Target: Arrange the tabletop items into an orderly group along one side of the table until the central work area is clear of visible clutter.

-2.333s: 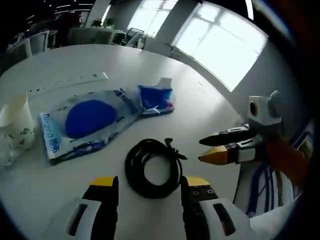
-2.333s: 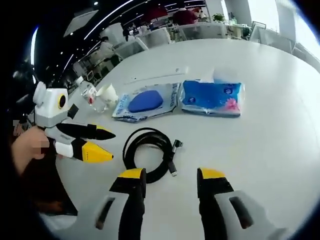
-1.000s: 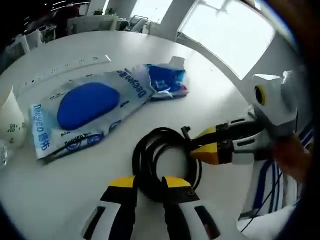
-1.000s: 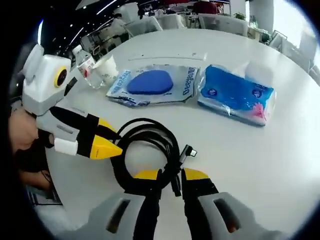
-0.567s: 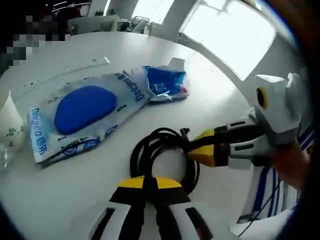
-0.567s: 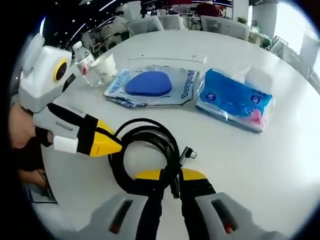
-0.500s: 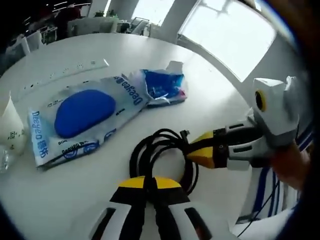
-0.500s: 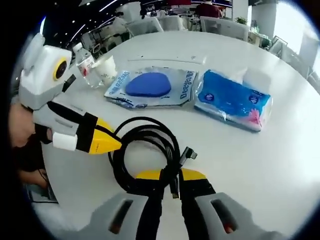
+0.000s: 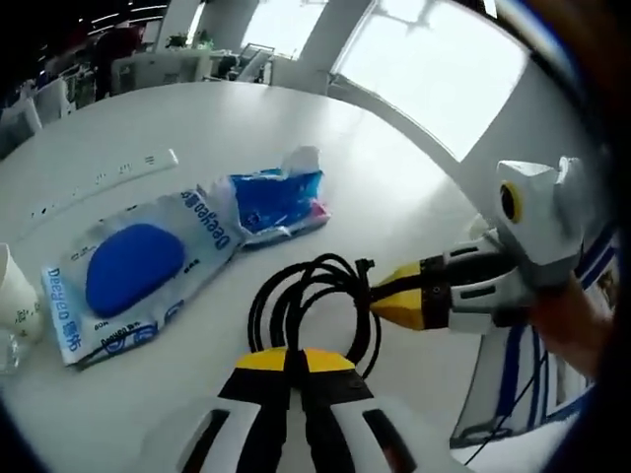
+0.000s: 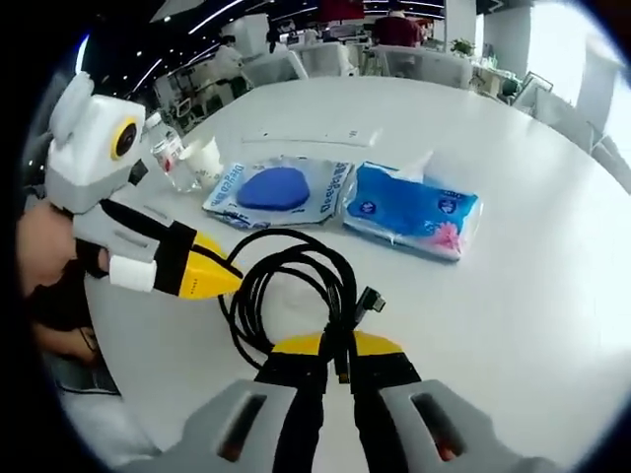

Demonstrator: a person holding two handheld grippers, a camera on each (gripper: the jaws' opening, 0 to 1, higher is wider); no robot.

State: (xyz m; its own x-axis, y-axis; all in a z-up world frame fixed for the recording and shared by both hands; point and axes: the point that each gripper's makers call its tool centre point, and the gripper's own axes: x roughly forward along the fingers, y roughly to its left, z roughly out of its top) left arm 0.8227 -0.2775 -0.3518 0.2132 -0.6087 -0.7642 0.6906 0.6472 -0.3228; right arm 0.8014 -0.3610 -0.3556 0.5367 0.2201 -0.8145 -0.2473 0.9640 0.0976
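Observation:
A coiled black cable [image 9: 264,301] hangs between both grippers above the white table [image 9: 385,177]. My left gripper [image 9: 293,357] is shut on the coil's near side, its yellow tips together. My right gripper [image 9: 380,296] comes in from the right, pinching the coil by the plug end. In the right gripper view my right gripper [image 10: 338,345] is shut on the cable [image 10: 340,281], and the left gripper [image 10: 222,281] grips the coil from the left. Beyond lie a blue tissue pack [image 9: 276,197] [image 10: 409,217] and a clear bag with a blue pad [image 9: 128,271] [image 10: 276,192].
A paper cup [image 10: 205,158] and a small bottle [image 10: 168,153] stand near the table's edge by the bag; the cup [image 9: 15,301] also shows at far left. A white power strip [image 10: 306,136] [image 9: 99,182] lies farther back. Chairs and desks stand beyond the table.
Both grippers closed on the cable about a second ago and have since risen with it. The table items look smaller and farther; they have not moved.

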